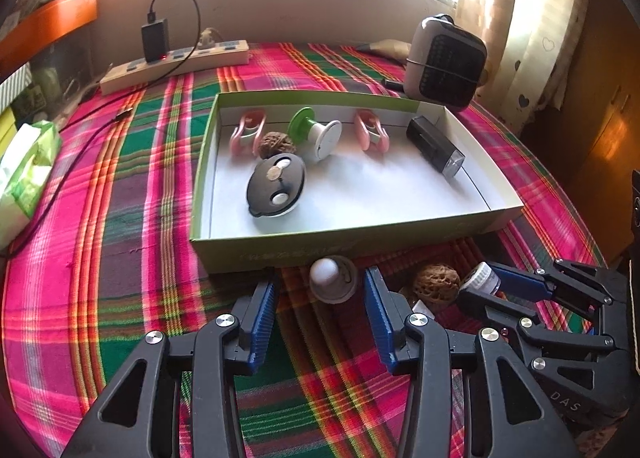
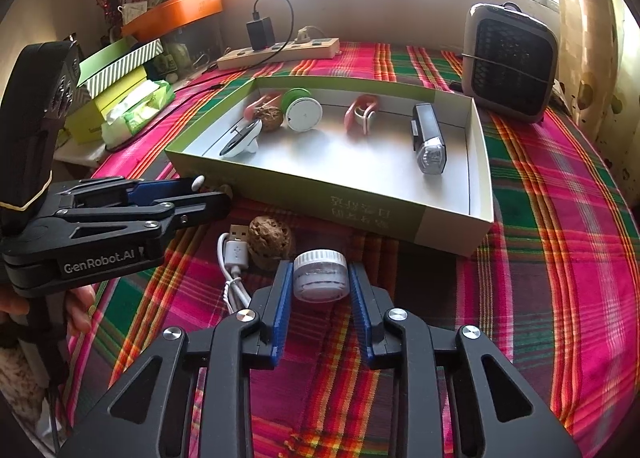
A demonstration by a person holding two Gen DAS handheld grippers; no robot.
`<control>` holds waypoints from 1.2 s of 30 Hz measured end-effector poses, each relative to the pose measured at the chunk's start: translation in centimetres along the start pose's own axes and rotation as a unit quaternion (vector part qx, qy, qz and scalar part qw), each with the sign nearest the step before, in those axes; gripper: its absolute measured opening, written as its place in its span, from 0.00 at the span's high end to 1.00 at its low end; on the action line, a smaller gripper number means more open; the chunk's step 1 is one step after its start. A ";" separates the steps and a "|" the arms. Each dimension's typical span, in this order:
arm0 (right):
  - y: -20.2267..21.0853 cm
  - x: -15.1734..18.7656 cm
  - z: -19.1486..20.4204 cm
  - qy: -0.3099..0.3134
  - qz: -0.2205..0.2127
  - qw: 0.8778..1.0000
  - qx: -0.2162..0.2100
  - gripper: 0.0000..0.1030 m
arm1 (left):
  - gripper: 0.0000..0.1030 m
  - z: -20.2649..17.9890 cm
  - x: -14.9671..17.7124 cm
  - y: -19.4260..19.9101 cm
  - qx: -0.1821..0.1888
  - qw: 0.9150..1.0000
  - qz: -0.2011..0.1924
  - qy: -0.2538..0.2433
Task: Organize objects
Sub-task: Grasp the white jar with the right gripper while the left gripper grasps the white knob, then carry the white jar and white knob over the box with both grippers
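My right gripper [image 2: 319, 275] is shut on a small clear jar with a white lid [image 2: 320, 272], low over the plaid cloth in front of the green box [image 2: 360, 210]. In the left wrist view the same jar [image 1: 482, 278] sits between the right gripper's blue pads. My left gripper [image 1: 322, 286] stands open around a small grey cup-shaped piece with a white ball top [image 1: 332, 282]; the pads do not touch it. A loose walnut [image 1: 436, 282] lies between the two grippers. The box [image 1: 320, 246] holds two pink clips, a walnut, a green-and-white spool, a black round lid and a black light.
A white USB cable [image 2: 236, 254] lies beside the loose walnut [image 2: 269, 238]. A grey heater [image 2: 508, 66] stands behind the box at the right, and a power strip [image 2: 280, 52] with a black charger lies at the back. A tissue pack [image 1: 28, 170] and stacked boxes line the left edge.
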State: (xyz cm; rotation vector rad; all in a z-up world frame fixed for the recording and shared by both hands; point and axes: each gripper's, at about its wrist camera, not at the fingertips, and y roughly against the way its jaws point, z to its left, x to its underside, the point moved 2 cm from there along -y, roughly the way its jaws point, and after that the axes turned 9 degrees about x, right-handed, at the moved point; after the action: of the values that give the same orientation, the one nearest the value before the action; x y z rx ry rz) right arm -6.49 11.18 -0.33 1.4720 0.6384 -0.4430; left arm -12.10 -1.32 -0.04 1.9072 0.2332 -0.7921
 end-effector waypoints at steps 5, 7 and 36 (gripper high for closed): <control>0.0 0.1 -0.3 -0.005 0.000 1.000 0.001 0.72 | 0.60 0.0 -0.1 -0.4 -0.002 1.000 0.002 0.002; 0.0 0.1 -0.4 -0.005 0.000 1.000 0.001 0.72 | 0.60 0.0 -0.1 -0.4 -0.003 1.000 0.001 0.002; -0.1 -0.1 -0.4 -0.005 -0.001 1.000 -0.002 0.72 | 0.77 0.0 -0.2 -0.3 -0.015 1.000 -0.005 0.004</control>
State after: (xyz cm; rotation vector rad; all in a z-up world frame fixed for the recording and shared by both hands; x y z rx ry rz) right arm -6.68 11.56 -0.38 1.4648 0.6317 -0.4506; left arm -12.40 -1.15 -0.18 1.8821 0.2580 -0.7830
